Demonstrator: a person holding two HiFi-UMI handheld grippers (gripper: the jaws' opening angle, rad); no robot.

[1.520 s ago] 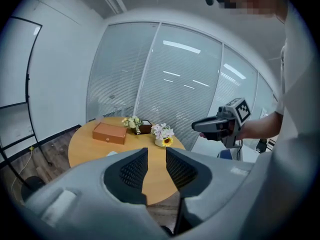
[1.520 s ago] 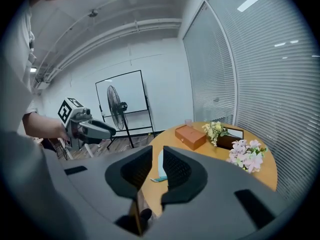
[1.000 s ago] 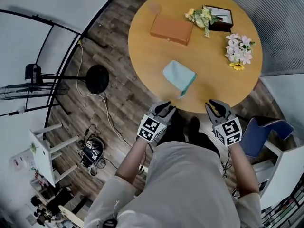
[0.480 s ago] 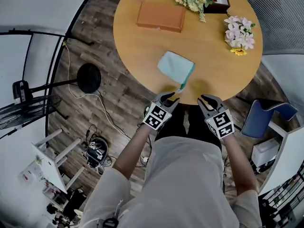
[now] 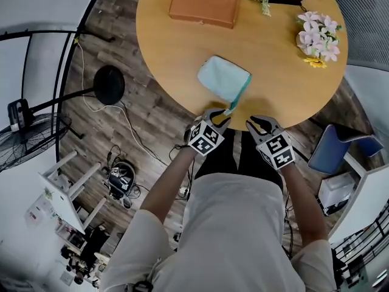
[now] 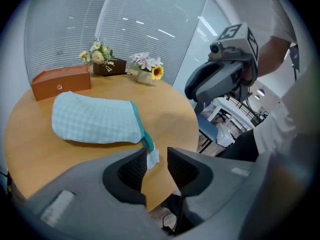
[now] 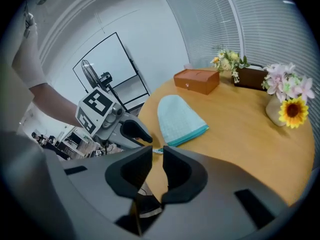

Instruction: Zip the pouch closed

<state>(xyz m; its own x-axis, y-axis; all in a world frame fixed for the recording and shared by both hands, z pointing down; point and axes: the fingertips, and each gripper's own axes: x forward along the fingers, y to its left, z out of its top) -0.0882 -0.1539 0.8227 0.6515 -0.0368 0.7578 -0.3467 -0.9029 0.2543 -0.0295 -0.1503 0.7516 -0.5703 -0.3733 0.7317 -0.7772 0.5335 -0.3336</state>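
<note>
- The pouch (image 5: 222,78) lies on the surface (image 5: 182,47) near its near edge, towards the person.
- Its teal zip edge (image 5: 242,93) runs along one side. That side slants down towards the near edge and ends in a small pale tag (image 5: 230,110).
- The tag points almost straight at the left gripper (image 5: 217,115), which is the nearer of the two.
- In the left gripper view, its fingers (image 6: 127,171) stand apart and have just been opening. The tag sits in the gap, close by one tip, but I see neither pad pressing on it.
- The right gripper (image 5: 260,124) hovers at the near edge, just beside the left one and a little further from the pouch.
- Its fingers (image 7: 132,171) show only a narrow gap, with nothing between them.
- My guess is that the coming move is a short reach along the zip line to the tag.
- I cannot tell how far the zip is already drawn, or what is inside the pouch.
- At the far edge sits an orange box (image 5: 203,5) with its lid down, so its contents are hidden.
- A vase of flowers (image 5: 320,32) stands at the right edge, well apart from the pouch.
</note>
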